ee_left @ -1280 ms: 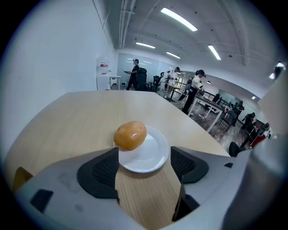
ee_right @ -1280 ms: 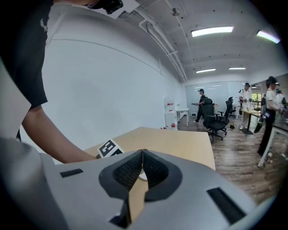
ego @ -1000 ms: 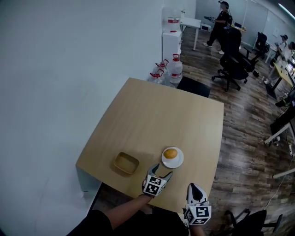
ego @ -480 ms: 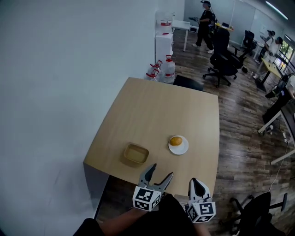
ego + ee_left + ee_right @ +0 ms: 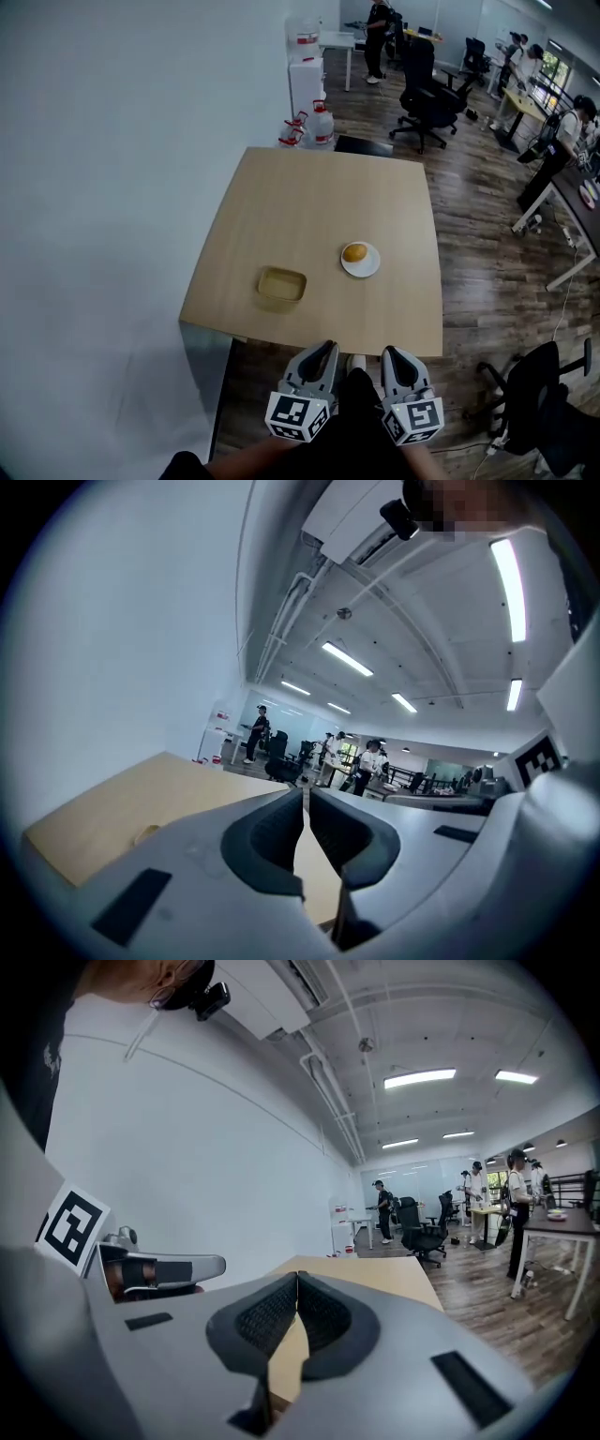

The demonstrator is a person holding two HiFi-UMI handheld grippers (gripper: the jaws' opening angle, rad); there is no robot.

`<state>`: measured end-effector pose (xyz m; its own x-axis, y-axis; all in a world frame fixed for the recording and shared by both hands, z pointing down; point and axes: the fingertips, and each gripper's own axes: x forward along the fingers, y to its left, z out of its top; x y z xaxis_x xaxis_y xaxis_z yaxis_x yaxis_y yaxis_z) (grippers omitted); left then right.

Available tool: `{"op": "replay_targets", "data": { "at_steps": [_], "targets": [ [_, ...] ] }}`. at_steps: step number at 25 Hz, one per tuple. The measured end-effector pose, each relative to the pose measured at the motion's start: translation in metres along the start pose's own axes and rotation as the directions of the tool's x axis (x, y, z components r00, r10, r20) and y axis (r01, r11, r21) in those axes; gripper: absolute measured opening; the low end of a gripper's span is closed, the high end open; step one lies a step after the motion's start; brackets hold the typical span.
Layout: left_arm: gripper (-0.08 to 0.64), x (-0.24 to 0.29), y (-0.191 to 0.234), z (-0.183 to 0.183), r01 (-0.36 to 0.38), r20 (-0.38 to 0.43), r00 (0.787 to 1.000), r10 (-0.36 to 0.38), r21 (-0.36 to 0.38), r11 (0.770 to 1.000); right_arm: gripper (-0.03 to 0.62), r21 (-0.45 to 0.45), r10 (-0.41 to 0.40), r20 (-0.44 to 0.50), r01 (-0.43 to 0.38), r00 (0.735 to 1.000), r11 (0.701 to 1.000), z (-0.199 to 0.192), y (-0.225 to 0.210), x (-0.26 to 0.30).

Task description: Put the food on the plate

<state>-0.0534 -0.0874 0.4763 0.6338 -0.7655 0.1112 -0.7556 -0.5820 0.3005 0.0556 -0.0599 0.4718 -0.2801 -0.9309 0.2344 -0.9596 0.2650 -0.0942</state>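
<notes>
**Grippers drawn back, food sitting on the plate**

Nearest the person, both grippers hang off the near edge of the worktop (image 5: 319, 206), over the person's lap and level with each other. A second ago they were at that edge, just short of the dishes. Now they are well clear of it, and the whole worktop shows in front of them.

The left gripper (image 5: 322, 349) has changed most. Its fingers (image 5: 267, 836) were spread wide half a second ago and have just been closing. They now meet at the tips with nothing between them. The right gripper (image 5: 392, 354) is clenched too, its fingers (image 5: 328, 1321) pressed together and empty, as they were in the earlier head views.

Past the near edge, a shallow wooden tray (image 5: 282, 287) lies toward the near left corner and looks empty. Just beyond it and to its right, nearer the right edge, is the white plate (image 5: 367, 272). The food (image 5: 354, 252), a round golden bun-like piece, rests on the middle of it. Tray and plate stand apart, and neither seems to have shifted on the worktop.

Beyond the far edge are water bottles (image 5: 317, 122) by the wall, and farther off office chairs (image 5: 427, 89) and people at desks.

With the food on the plate and both grippers empty and withdrawn, the task looks done. This reads as the retreat after placing, with nothing left on the worktop to fetch.
</notes>
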Motion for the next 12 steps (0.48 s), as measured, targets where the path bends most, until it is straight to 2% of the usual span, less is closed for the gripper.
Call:
{"op": "replay_targets", "data": {
  "at_steps": [2, 7, 12],
  "targets": [
    [0.025, -0.008, -0.001, -0.001, -0.003, 0.002, 1.0, 0.003, 0.041, 0.999, 0.06, -0.021, -0.013, 0.008, 0.014, 1.0, 1.0, 0.002, 0.002, -0.004],
    [0.023, -0.022, 0.003, 0.009, -0.02, 0.023, 1.0, 0.018, 0.092, 0.996, 0.06, -0.056, -0.033, 0.041, 0.035, 0.999, 0.998, 0.012, 0.007, -0.01],
    [0.023, -0.023, 0.025, 0.018, -0.07, 0.05, 0.997, 0.066, 0.093, 0.993, 0.06, -0.083, -0.052, 0.068, 0.057, 0.996, 0.995, 0.021, 0.002, -0.013]
  ]
}}
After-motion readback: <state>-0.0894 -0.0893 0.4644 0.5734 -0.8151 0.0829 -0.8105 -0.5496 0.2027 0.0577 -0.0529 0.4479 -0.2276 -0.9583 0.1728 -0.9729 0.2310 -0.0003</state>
